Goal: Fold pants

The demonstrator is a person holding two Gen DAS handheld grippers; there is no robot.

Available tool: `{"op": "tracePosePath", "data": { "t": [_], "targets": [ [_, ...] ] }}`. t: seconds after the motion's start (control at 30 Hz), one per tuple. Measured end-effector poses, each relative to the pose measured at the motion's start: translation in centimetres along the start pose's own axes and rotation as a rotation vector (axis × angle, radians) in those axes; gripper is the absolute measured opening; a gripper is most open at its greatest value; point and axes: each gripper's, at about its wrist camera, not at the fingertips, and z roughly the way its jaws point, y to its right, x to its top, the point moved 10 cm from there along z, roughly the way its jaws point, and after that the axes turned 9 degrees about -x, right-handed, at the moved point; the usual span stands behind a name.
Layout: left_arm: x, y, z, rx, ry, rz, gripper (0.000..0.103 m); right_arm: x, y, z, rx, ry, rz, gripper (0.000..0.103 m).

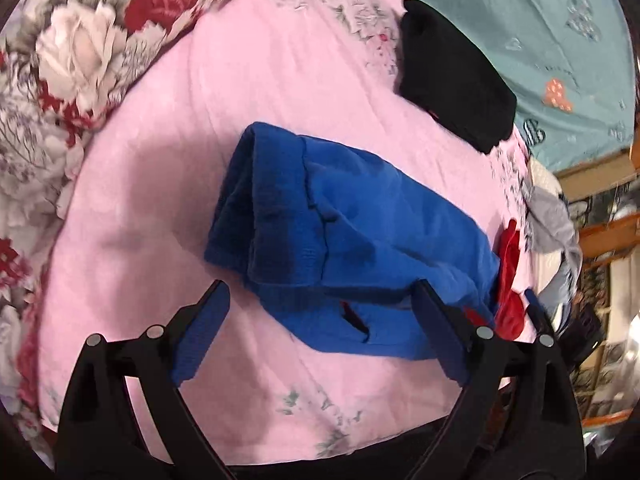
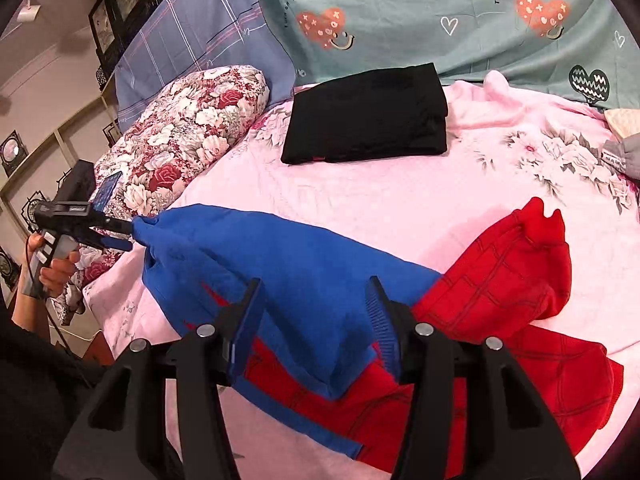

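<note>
Right under the R tongs (image 2: 316,292) lie the pants (image 2: 280,256), blue on one side & red w/ dark grid lines on the other, spread across the pink blanket (image 2: 360,192). R tongs hang over the middle of them w/ both fingers spread wide, nothing between the pads; blue cloth runs off to their left, red legs bunch up to their right & front.

Off to the left of the R tongs, the L tongs (image 2: 128,234) sit at the pointed blue end of the pants, gripped by a bare hand (image 2: 56,268). From that side, can't tell if the tips pinch the cloth. In the L tongs' own view they (image 1: 320,292) are wide apart, w/ the blue bundle (image 1: 340,208) lying ahead btwn the fingers & the right-side finger overlapping its near edge; a bit of red peeks out past that finger.

Beyond both tongs, well apart from the pants, a folded black garment (image 2: 368,116) rests on the blanket. Further back is a teal sheet w/ hearts (image 2: 440,0). A floral bolster (image 2: 180,132) lies beyond the L tongs. Grey cloth (image 2: 628,156) is far right of the R tongs.
</note>
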Motion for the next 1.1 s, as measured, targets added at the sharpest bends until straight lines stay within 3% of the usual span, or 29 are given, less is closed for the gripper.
{"op": "tracePosePath", "data": {
  "t": [0.27, 0.4, 0.47, 0.5, 0.57, 0.67, 0.83, 1.0, 1.1],
  "targets": [
    [1.4, 0.4, 0.5, -0.076, 0.001, -0.136, 0.092, 0.3, 0.7, 0.8, 0.015, -0.001, 0.004, 0.053],
    [1.8, -0.1, 1.3, -0.078, -0.003, -0.185, 0.090, 0.5, 0.9, 1.4, 0.035, -0.005, 0.014, 0.053],
    [2.0, -0.1, 2.0, -0.083, 0.003, -0.177, 0.080, 0.5, 0.8, 1.6, 0.052, -0.008, 0.015, 0.053],
    [1.9, 0.0, 2.5, -0.075, -0.009, -0.149, 0.063, 0.6, 0.7, 1.7, 0.055, -0.008, 0.015, 0.053],
    [1.6, -0.1, 3.3, -0.045, -0.030, -0.115, 0.038, 0.6, 0.5, 1.9, 0.056, -0.015, 0.003, 0.053],
    [1.7, -0.1, 2.9, 0.049, 0.009, -0.044, 0.037, 0.6, 0.3, 2.3, 0.051, -0.031, -0.018, 0.053],
    [2.0, 1.7, -1.1, 0.258, 0.093, 0.200, 0.037, 0.2, 0.1, 2.6, 0.043, -0.067, -0.028, 0.053],
    [0.6, -1.1, -0.2, 0.353, 0.016, 0.238, 0.040, -0.2, 0.4, 2.7, 0.016, -0.093, -0.020, 0.053],
    [-0.9, -3.5, 2.6, 0.367, -0.072, 0.200, 0.055, -0.6, 1.0, 3.1, -0.023, -0.124, -0.008, 0.053]
  ]
}}
